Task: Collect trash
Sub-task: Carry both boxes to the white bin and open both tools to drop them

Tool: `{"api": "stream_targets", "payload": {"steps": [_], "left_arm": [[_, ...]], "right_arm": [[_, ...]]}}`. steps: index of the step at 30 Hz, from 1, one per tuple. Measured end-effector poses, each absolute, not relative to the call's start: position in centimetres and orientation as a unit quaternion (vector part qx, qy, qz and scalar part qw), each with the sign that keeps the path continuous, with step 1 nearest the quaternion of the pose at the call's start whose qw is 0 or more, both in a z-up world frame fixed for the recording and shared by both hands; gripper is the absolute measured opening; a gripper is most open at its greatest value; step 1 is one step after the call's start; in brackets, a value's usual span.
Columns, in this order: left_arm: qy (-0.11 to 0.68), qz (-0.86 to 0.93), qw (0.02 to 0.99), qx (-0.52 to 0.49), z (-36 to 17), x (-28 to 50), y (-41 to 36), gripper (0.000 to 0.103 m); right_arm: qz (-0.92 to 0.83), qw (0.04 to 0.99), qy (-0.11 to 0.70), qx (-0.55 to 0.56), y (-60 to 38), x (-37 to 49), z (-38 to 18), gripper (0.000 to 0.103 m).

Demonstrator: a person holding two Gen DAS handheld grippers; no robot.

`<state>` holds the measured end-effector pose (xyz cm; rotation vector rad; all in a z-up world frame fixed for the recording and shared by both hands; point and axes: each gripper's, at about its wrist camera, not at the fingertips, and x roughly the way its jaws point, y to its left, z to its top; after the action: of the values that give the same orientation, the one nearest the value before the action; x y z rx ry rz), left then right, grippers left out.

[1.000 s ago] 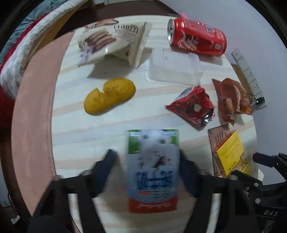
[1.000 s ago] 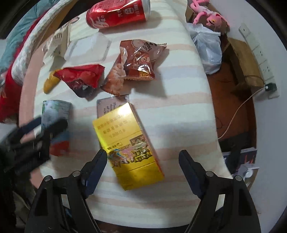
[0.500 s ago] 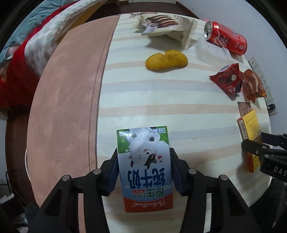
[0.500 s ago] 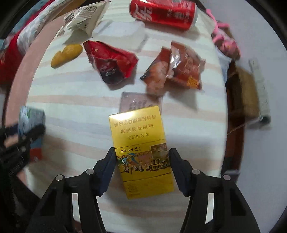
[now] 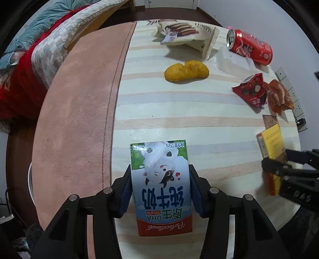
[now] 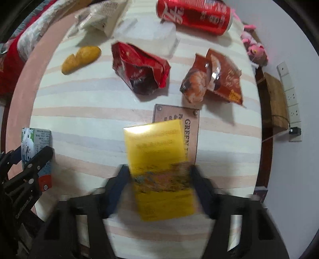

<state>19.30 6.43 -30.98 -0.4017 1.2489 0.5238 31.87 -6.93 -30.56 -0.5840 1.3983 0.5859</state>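
Cardboard is what both grippers have hold of. The left gripper (image 5: 160,183) has its jaws clamped on the two long sides of a small milk carton (image 5: 161,187), which sits at 6 o'clock in the left wrist view over the striped desk (image 5: 179,123). The right gripper (image 6: 159,179) has its jaws closed on a yellow box (image 6: 161,169), again at 6 o'clock in its own view, just above a brown card (image 6: 191,127) lying flat on the desk.

Several things could go wrong, as I judge it. The yellow box is blurred and sits slightly skewed between the jaws, so a quick swing could let it twist out. The carton is gripped near its lower half only; if it is empty and soft, a tighter squeeze might crush it, and a looser one might let it slide. The two grippers are near each other at the desk's front edge, so crossing paths could knock one load loose.

Left on the desk are a red can (image 6: 193,16) at 12 o'clock, a red wrapper (image 6: 139,69), a brown snack bag (image 6: 215,79), a yellow lump (image 5: 186,70), a clear plastic tray (image 6: 147,37) and a white packet (image 5: 185,33). No bin shows in either view, so the drop may be made blind.
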Motion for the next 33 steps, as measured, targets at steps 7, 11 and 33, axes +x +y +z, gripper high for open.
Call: {"api": "stream_targets", "payload": {"steps": [7, 11, 33], "left_arm": [[0.522, 0.266, 0.793, -0.164, -25.1, 15.5, 7.3, 0.047], [0.485, 0.291, 0.809, -0.161, -20.6, 11.4, 9.7, 0.047], [0.422, 0.452, 0.712, -0.333, -21.2, -18.0, 33.6, 0.047]], "right_arm": [[0.288, 0.712, 0.596, -0.234, -6.6, 27.1, -27.9, 0.06], [0.323, 0.731, 0.567, -0.2, -5.2, 23.0, -24.6, 0.06], [0.574, 0.577, 0.525, -0.248, 22.9, 0.6, -22.0, 0.06]]}}
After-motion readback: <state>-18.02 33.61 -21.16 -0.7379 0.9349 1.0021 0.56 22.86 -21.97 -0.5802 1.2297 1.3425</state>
